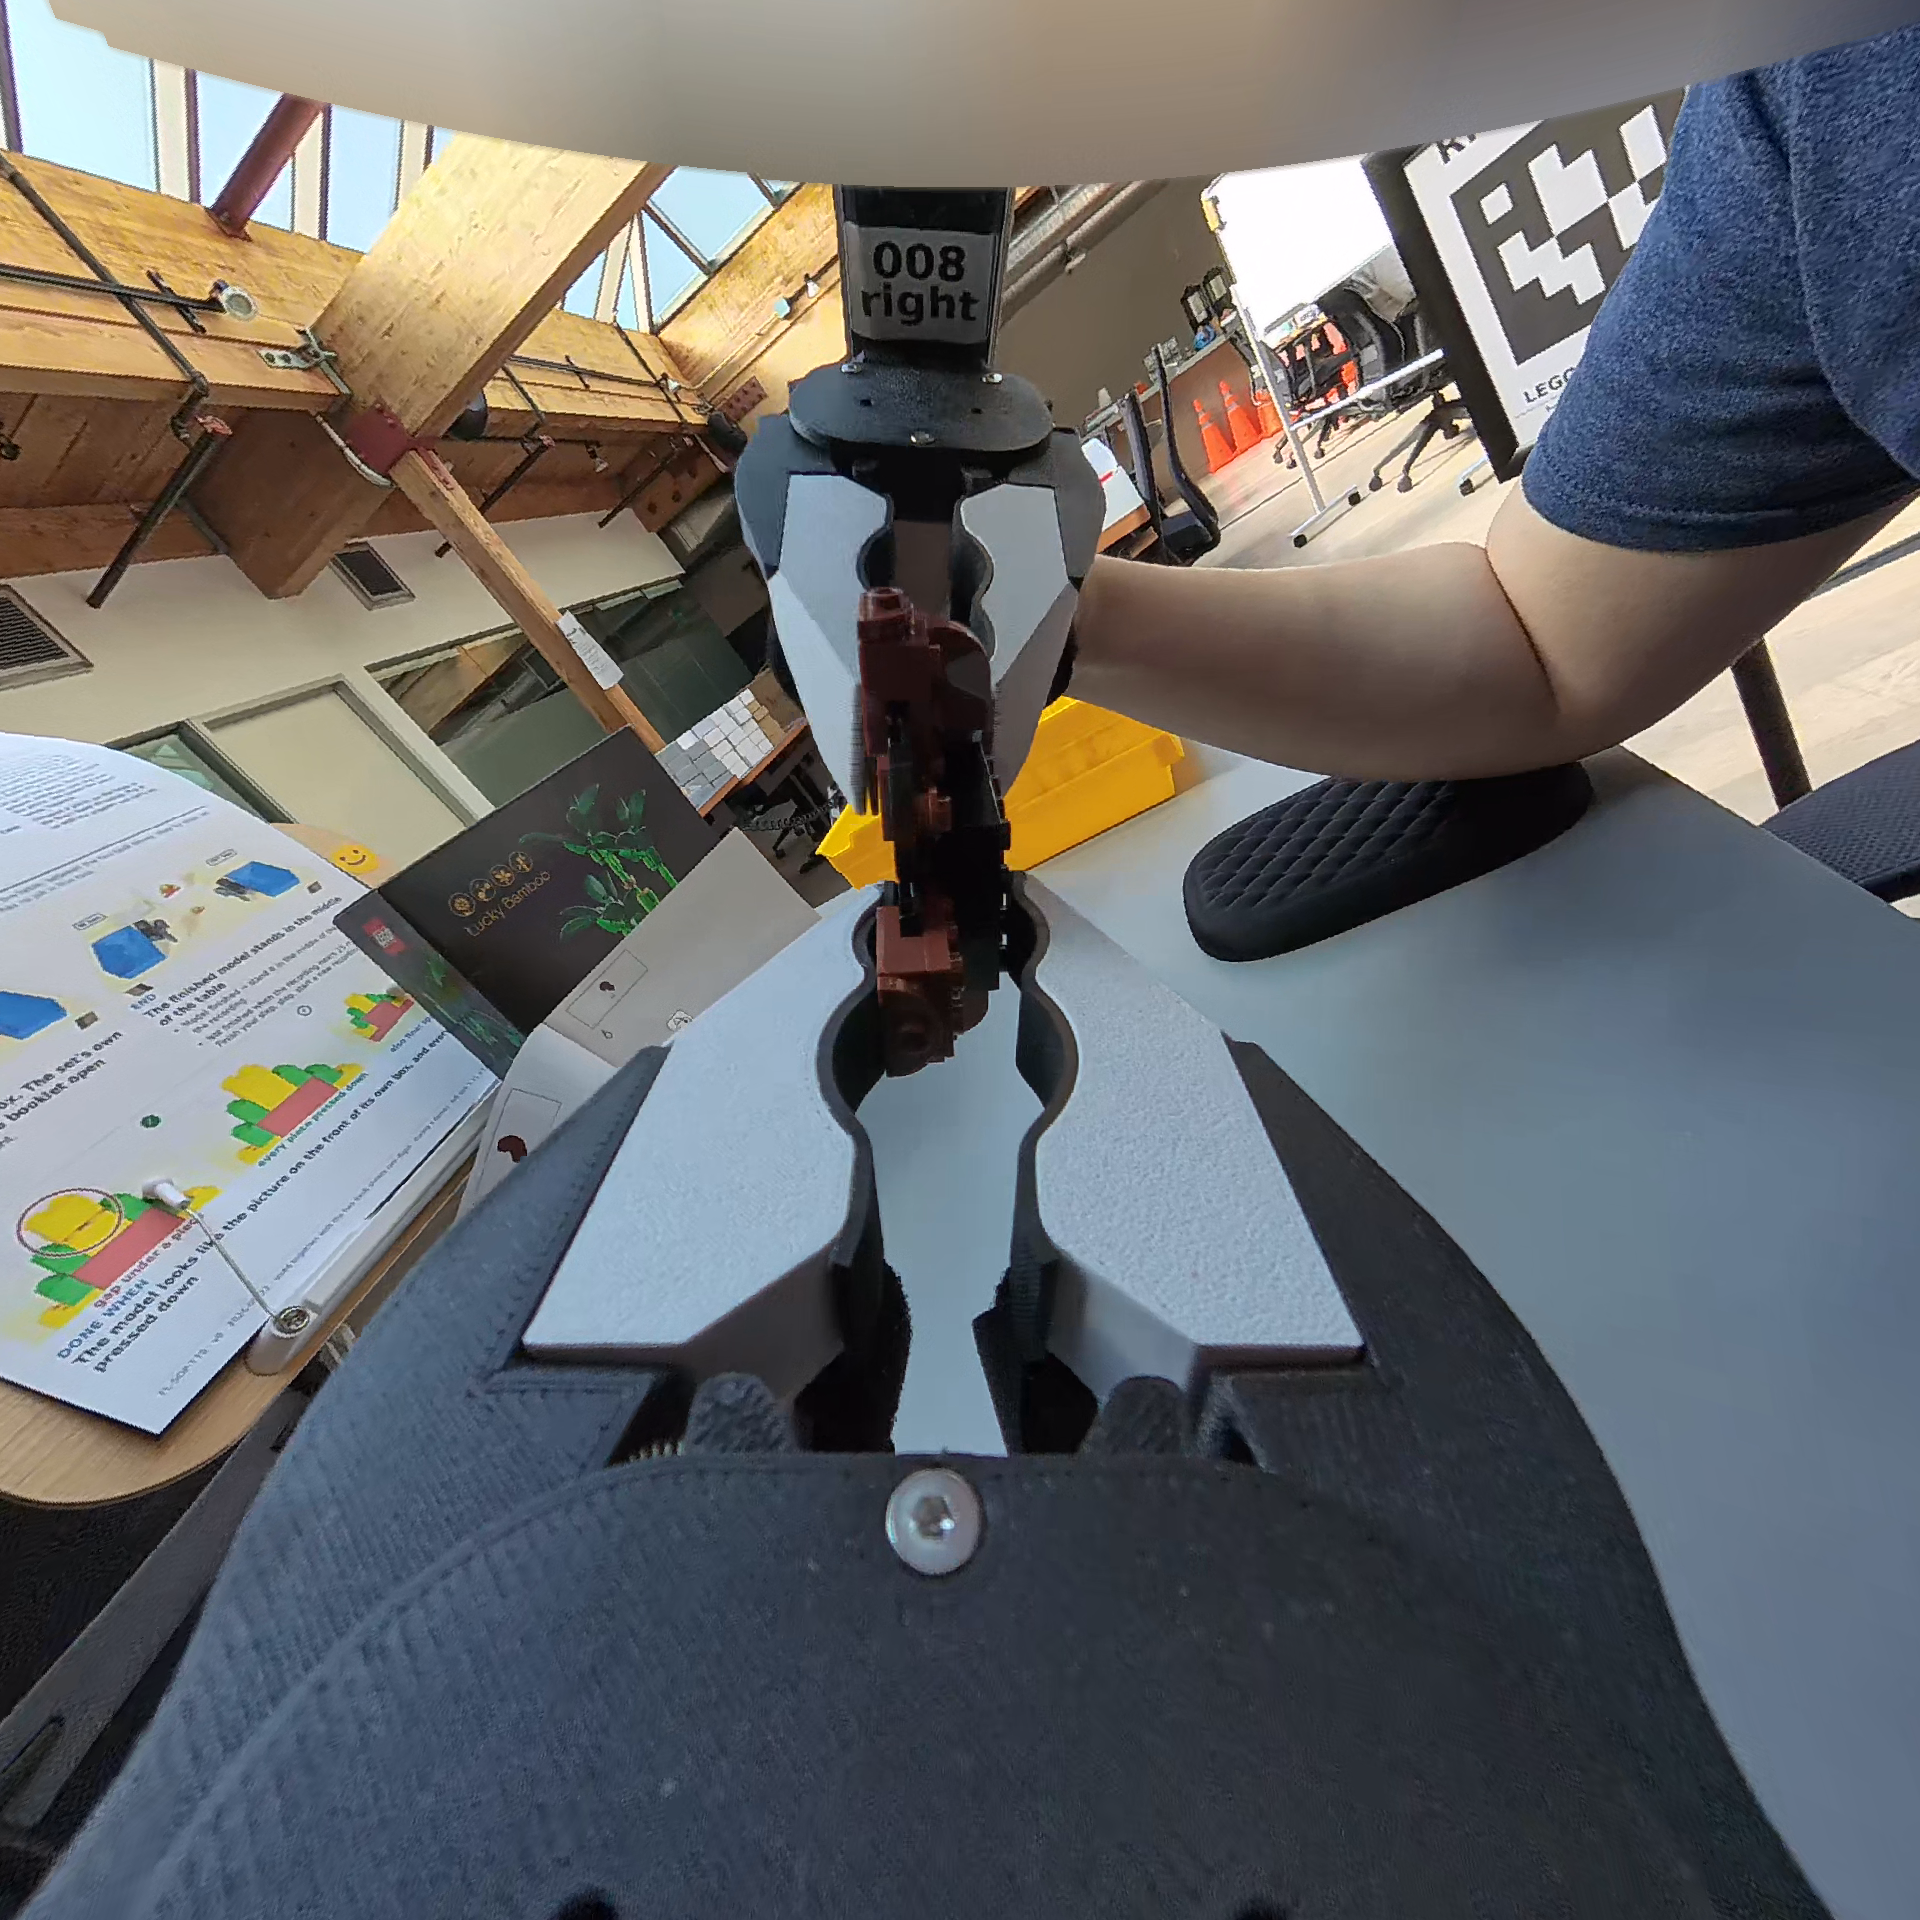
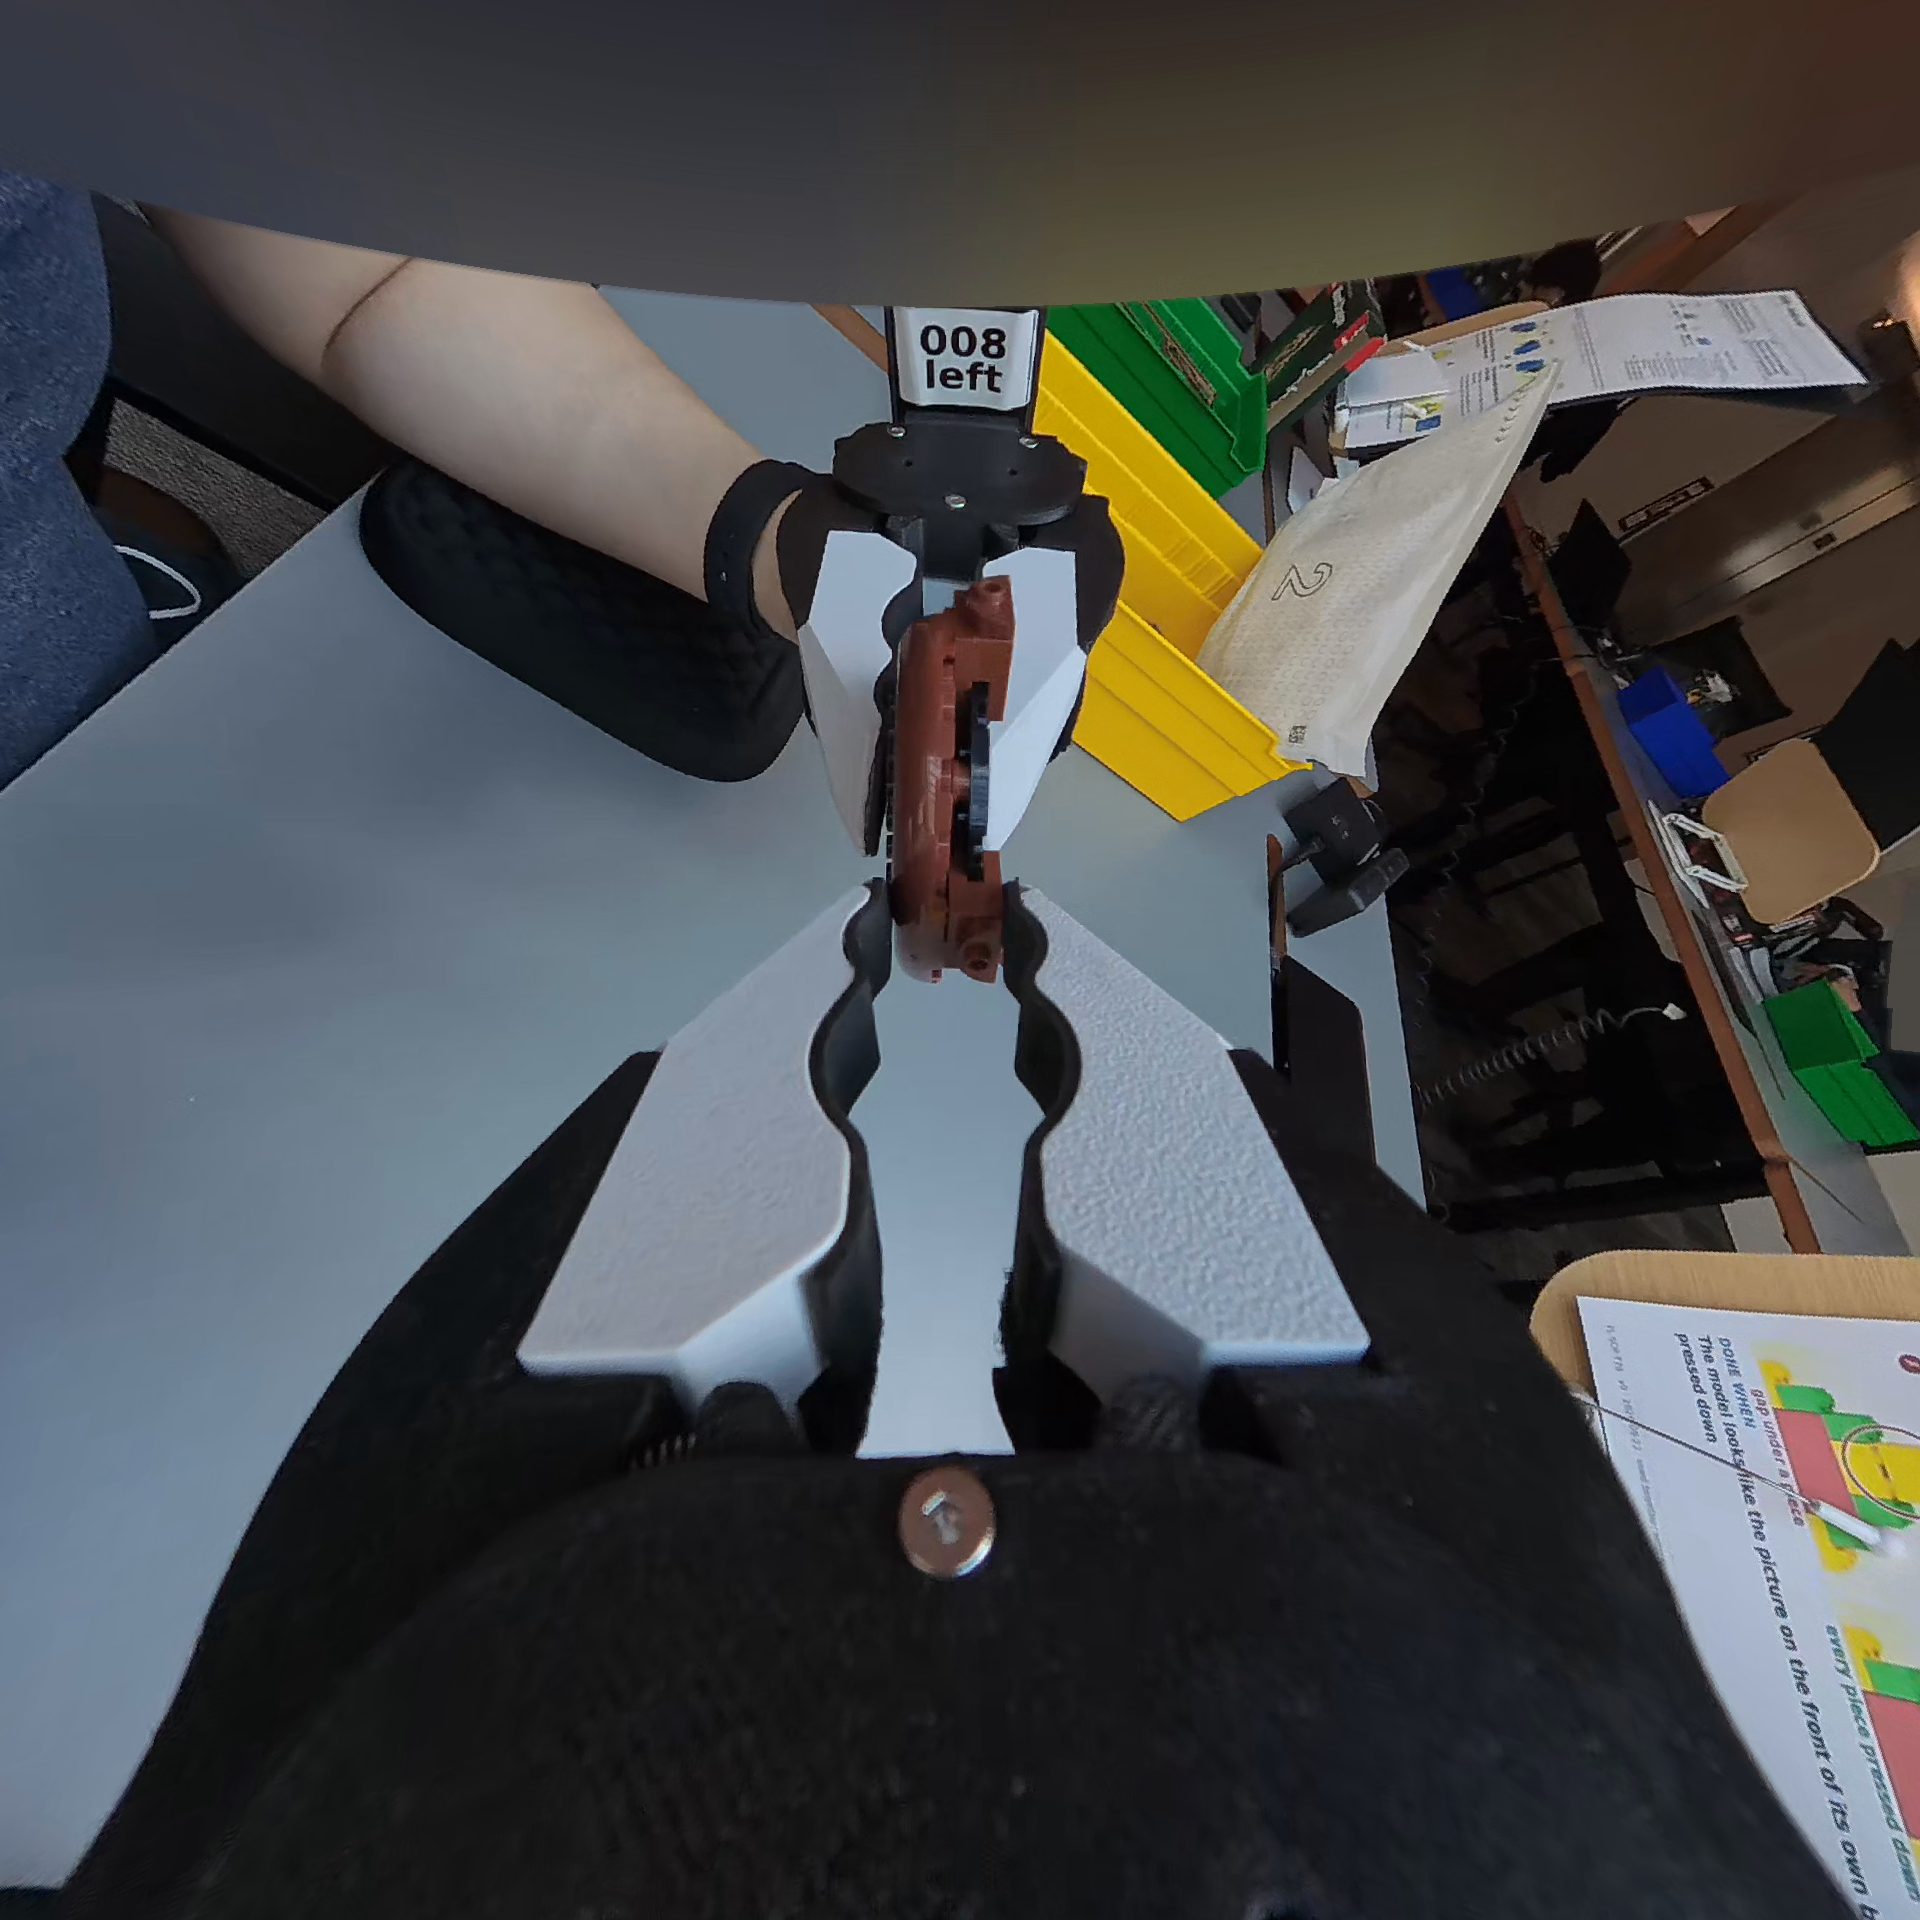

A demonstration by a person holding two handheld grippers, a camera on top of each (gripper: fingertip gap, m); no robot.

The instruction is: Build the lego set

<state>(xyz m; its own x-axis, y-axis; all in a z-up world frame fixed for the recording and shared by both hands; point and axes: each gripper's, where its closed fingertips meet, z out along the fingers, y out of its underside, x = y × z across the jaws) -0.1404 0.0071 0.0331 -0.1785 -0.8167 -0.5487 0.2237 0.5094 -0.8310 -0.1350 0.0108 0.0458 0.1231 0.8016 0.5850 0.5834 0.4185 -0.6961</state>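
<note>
Left gripper (image 1: 940, 914) and right gripper (image 2: 940, 914) meet tip to tip, both clenched on one brown-and-black lego assembly (image 1: 930, 821), lifted above the grey table (image 2: 364, 935), probably bracing it to press pieces home.

**An open-plan office workshop**

Timber beams (image 1: 488, 260) and skylights (image 1: 94, 114) span the roof. Far right, rolling office chairs (image 1: 1423, 416) and orange traffic cones (image 1: 1231, 421) stand on the floor. Nearer, a grey table (image 2: 364, 883) carries yellow bins (image 2: 1164, 644) and green bins (image 2: 1153, 384); printed instruction sheets (image 1: 156, 1039) lie left.
</note>
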